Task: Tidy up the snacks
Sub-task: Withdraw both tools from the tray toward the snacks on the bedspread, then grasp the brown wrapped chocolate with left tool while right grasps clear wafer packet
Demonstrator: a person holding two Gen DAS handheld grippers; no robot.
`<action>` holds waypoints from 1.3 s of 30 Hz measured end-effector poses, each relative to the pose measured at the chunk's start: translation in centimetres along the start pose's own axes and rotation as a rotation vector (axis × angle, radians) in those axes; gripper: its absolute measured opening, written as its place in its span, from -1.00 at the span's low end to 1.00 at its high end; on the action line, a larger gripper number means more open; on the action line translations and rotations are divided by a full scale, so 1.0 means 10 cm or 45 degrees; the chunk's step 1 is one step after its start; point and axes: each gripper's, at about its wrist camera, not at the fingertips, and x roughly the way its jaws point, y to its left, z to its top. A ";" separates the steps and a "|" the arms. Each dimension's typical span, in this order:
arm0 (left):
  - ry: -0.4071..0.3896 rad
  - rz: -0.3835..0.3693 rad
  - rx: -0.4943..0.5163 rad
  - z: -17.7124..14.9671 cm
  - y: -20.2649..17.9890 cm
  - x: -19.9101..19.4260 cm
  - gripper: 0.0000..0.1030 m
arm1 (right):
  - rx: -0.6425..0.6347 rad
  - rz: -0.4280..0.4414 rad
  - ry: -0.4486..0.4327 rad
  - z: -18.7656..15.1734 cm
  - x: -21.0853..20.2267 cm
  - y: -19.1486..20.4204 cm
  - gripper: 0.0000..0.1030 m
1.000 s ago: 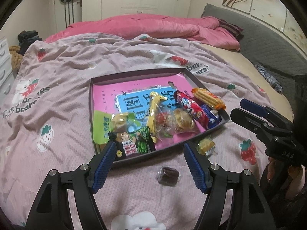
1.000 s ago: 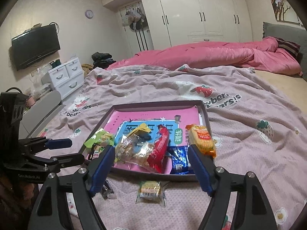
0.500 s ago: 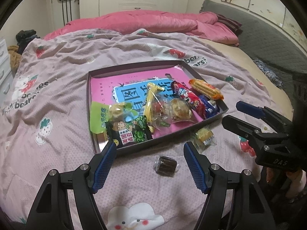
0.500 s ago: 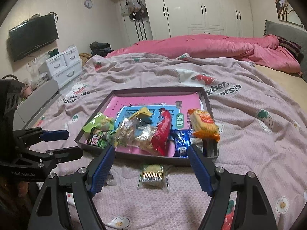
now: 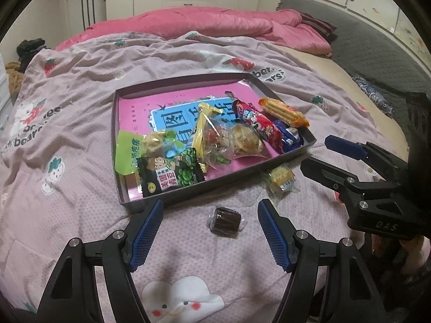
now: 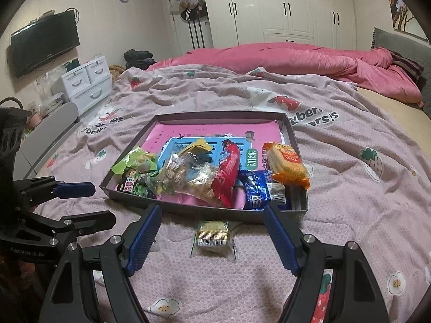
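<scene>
Two snacks lie outside the tray (image 5: 285, 158), on the bed cover (image 5: 80, 123) just in front of its near wall. One is a small dark brown sweet (image 5: 225, 220) in clear wrap, the other a pale yellow biscuit pack (image 6: 212, 235) in clear wrap, close to the near right corner of the tray.

Both hand-held grippers hover above the bed with their jaws wide and nothing between the pads. The left hand-held gripper (image 5: 210, 238) points down at the dark sweet, which lies on the cover between the lines of its two blue fingers but is not touched. The right hand-held gripper (image 6: 212, 238) points at the biscuit pack in the same way, without contact.

Inside the tray, on a pink and blue printed sheet, the other snacks are heaped toward the near side: a green bag (image 5: 129, 152), a dark packet with green peas (image 5: 169, 175), a clear bag with a yellow strip (image 5: 215, 142), a long red packet (image 6: 227, 175), a blue packet (image 6: 258, 188) and an orange cracker pack (image 6: 288, 165), which rests on the right edge of the tray.

A pink duvet (image 6: 282, 59) lies bunched at the far end of the bed.
</scene>
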 end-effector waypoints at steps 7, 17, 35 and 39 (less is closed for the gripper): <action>0.047 -0.004 -0.020 -0.04 0.03 0.11 0.44 | -0.016 -0.030 0.020 -0.01 0.04 0.02 0.50; 0.120 -0.005 -0.010 -0.11 0.00 0.30 0.44 | -0.018 -0.040 0.084 -0.06 0.17 0.01 0.50; 0.212 -0.013 -0.033 -0.18 0.01 0.56 0.44 | 0.015 -0.058 0.232 -0.19 0.57 0.01 0.50; 0.220 -0.012 -0.036 -0.18 0.00 0.61 0.44 | -0.012 -0.098 0.242 -0.20 0.66 0.02 0.50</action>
